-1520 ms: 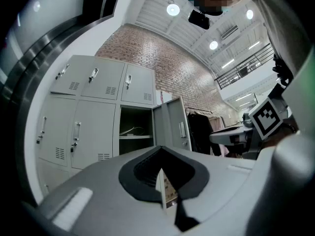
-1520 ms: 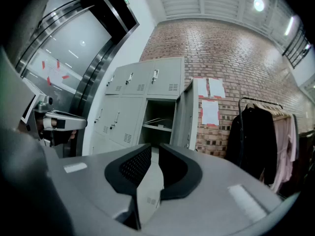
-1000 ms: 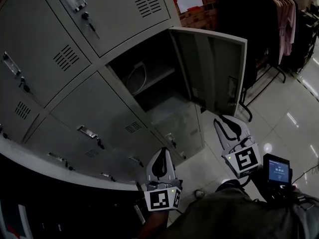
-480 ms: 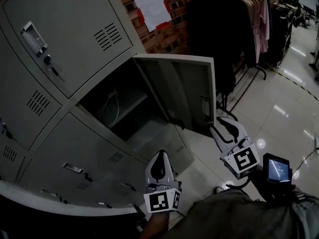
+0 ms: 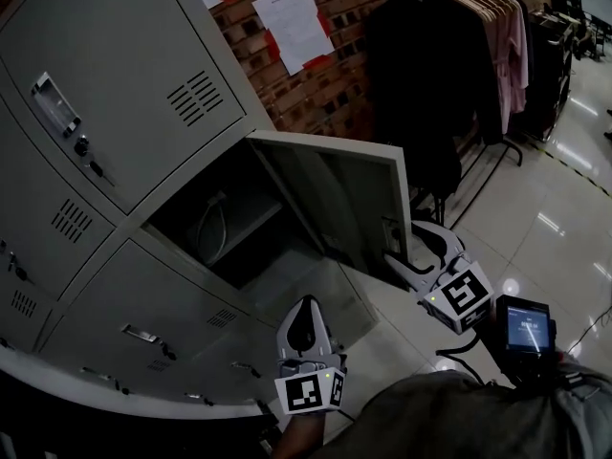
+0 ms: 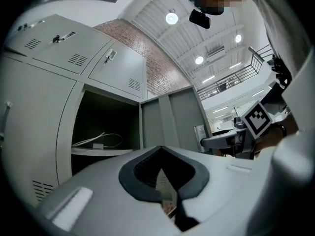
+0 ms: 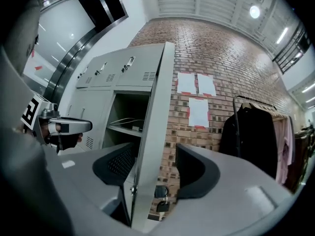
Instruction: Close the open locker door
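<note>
Head view: the open locker door point(image 5: 356, 194) stands swung out to the right of its dark compartment point(image 5: 229, 232). The right gripper point(image 5: 405, 247) is at the door's free edge; the left gripper point(image 5: 306, 314) is nearer, below the opening.

Left gripper view: its jaws are together and empty.

Right gripper view: the jaws have just been opening and stand wide apart with the door's edge between them; the pads seem not to press it.

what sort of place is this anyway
Likely a staff locker or changing area: a bank of grey metal lockers, a rack of hanging clothes, and paper notices on a brick wall.
</note>
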A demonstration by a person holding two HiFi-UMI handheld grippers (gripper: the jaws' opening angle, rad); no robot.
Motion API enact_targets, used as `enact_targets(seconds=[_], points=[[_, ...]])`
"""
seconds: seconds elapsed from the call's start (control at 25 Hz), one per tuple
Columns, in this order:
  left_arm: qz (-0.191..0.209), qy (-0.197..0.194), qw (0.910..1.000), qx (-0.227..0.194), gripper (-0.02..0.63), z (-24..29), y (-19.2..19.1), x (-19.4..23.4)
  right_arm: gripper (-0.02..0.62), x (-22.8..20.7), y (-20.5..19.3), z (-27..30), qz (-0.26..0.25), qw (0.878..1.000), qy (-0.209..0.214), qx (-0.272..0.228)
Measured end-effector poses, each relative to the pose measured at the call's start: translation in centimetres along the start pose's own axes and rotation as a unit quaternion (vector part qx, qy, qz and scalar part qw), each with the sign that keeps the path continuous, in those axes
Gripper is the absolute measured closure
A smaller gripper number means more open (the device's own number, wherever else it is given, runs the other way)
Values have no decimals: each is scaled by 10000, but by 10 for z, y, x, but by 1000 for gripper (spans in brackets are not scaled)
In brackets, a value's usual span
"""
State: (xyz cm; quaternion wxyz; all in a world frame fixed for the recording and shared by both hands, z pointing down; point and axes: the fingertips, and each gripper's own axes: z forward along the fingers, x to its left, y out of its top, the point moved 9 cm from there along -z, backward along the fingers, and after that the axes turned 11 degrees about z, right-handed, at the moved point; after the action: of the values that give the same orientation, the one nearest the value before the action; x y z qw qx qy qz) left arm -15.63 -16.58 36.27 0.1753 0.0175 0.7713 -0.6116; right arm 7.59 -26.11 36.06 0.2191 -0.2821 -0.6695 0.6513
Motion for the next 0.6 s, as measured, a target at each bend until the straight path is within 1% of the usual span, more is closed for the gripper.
enact_targets(seconds=[0.08, 0.12, 0.24, 0.36, 0.6], points=[[34, 145, 9999, 45, 604, 0, 0, 2, 330, -2, 1, 10, -36, 9998, 216, 7], [50, 208, 9997, 70, 604, 0, 0, 2, 341, -3, 1, 13, -47, 9995, 311, -2], [87, 377, 9991, 155, 604, -3, 2, 3, 435, 0, 4, 18, -87, 9984, 553, -75], [117, 503, 9984, 210, 604, -7, 2, 3, 482, 8, 6, 16, -138, 9970, 752, -133], [202, 734, 9967, 299, 604, -20, 5, 0, 440, 34, 2, 12, -49, 9915, 1284, -200]])
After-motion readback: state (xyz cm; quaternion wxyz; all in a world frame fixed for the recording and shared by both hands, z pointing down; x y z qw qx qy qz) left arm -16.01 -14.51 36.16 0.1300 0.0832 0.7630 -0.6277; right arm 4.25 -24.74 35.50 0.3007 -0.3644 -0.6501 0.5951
